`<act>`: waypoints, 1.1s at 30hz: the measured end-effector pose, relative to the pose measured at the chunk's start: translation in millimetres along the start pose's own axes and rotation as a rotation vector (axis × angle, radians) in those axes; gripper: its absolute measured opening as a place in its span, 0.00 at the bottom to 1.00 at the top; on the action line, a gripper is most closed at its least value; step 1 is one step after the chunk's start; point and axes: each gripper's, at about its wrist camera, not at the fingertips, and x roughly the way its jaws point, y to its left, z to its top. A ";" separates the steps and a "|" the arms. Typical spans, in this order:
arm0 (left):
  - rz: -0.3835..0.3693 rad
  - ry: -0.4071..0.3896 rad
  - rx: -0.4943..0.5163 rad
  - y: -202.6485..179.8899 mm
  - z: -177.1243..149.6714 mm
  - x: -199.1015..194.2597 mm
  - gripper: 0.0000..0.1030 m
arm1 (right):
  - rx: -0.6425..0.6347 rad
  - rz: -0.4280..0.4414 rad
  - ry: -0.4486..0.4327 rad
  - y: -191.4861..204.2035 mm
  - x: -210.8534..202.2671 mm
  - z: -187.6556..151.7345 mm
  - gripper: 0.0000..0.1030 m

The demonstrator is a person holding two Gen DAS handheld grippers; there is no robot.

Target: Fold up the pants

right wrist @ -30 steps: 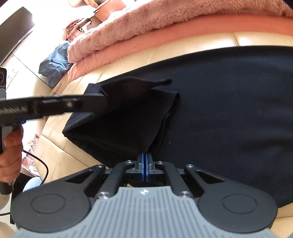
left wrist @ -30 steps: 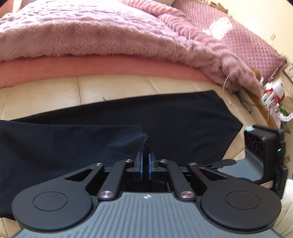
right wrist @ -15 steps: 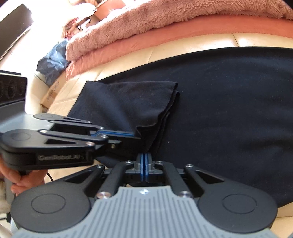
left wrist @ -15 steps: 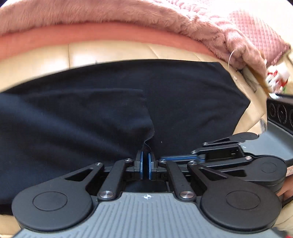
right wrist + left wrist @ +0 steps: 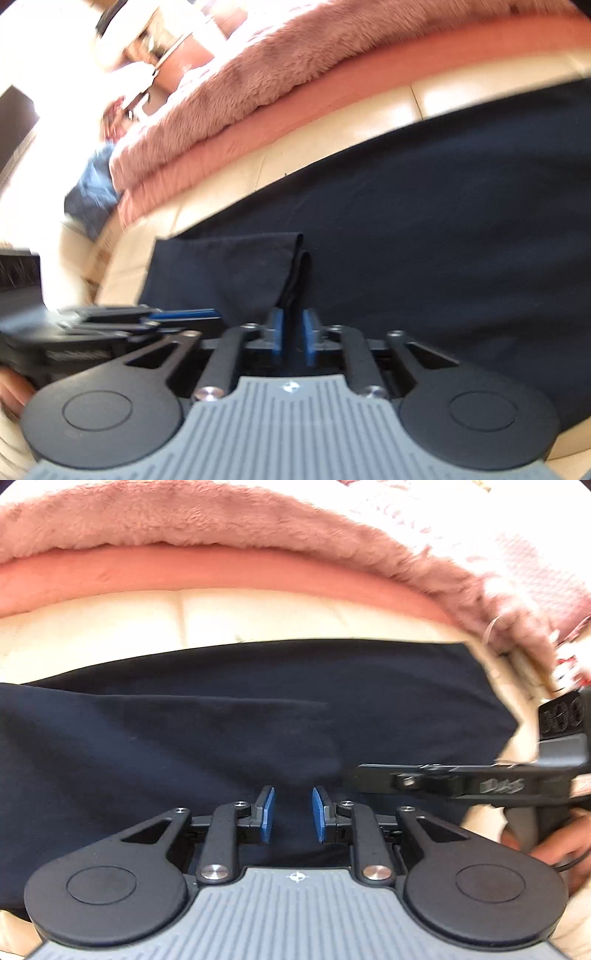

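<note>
Black pants [image 5: 258, 716] lie spread on the cream sofa seat [image 5: 258, 616], with one end folded over onto the rest [image 5: 229, 273]. My left gripper [image 5: 293, 812] sits low over the cloth. Its jaws are opening, the blue pads [image 5: 266, 814] stand apart, and dark fabric lies under the gap without being pinched. My right gripper [image 5: 293, 334] is also opening. The folded flap's edge runs down into its gap, and the pads [image 5: 308, 336] are off it. Each gripper shows in the other's view, the right [image 5: 443, 782] and the left [image 5: 129, 321], close beside each other.
A fluffy pink blanket [image 5: 221, 520] over a salmon sheet [image 5: 221, 572] runs along the back of the seat. A blue bundle [image 5: 92, 184] lies at the far left. The person's hands [image 5: 554, 845] [image 5: 11, 387] hold the handles at the near edge.
Both grippers were shut on the pants' edge and have now parted their jaws, letting the cloth go. The flap has been carried over and lies flat. Both views are blurred by motion.
</note>
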 end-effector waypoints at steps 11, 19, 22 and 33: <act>0.005 0.028 -0.007 12.1 -8.8 0.9 0.23 | 0.199 0.077 -0.013 -5.3 28.7 2.1 0.11; 0.074 -0.151 -0.038 5.8 -5.4 -27.3 0.23 | 0.084 0.011 -0.070 32.7 8.0 7.8 0.00; 0.129 -0.239 -0.065 17.6 -2.5 -58.4 0.23 | -0.040 -0.013 -0.091 67.2 -8.6 22.0 0.00; 0.242 -0.423 -0.131 46.4 -1.6 -132.0 0.23 | -0.363 -0.060 -0.164 150.0 -116.6 100.9 0.00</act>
